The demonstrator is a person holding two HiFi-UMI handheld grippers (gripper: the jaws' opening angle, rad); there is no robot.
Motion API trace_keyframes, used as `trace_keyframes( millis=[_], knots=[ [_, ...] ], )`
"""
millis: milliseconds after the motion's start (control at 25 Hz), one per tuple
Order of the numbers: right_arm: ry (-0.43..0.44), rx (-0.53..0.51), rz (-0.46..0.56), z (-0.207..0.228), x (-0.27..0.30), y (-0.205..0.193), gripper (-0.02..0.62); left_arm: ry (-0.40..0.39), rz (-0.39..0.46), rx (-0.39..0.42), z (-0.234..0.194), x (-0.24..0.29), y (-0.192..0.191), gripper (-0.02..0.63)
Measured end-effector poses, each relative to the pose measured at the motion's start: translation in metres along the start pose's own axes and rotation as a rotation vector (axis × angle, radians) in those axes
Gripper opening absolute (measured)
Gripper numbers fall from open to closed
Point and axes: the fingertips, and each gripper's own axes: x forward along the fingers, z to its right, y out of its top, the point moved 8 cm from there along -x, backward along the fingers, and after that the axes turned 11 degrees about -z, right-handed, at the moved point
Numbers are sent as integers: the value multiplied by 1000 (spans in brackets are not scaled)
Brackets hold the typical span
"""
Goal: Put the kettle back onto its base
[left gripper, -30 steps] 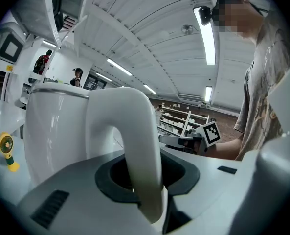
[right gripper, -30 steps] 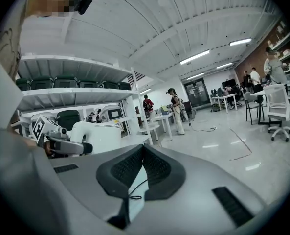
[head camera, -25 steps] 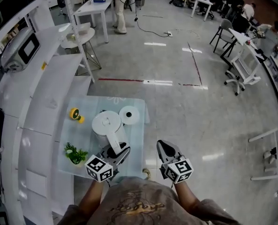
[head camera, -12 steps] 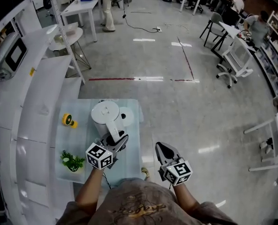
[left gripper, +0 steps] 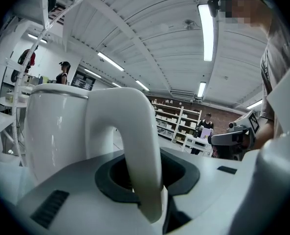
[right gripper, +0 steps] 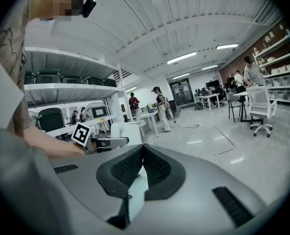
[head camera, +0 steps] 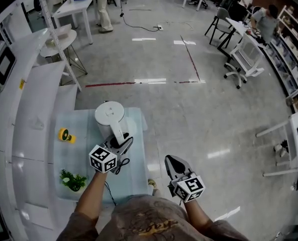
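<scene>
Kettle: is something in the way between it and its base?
Nothing visible is. The left tool grips the kettle by its handle, and the base does not show, perhaps hidden right under the kettle. The yellow roll and the small plant sit well off to its side.
</scene>
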Motion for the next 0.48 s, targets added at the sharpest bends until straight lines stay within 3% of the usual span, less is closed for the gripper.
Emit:
trace_keyframes(
  millis=[320, 480],
  knots=[
    [-27, 49, -17, 10, 7, 2, 0, -9, 13, 13, -29, 31, 3, 118],
    [-32, 22, -50, 16, 12, -7, 0, -21, 17, 20, -40, 44, 6, 118]
  ],
)
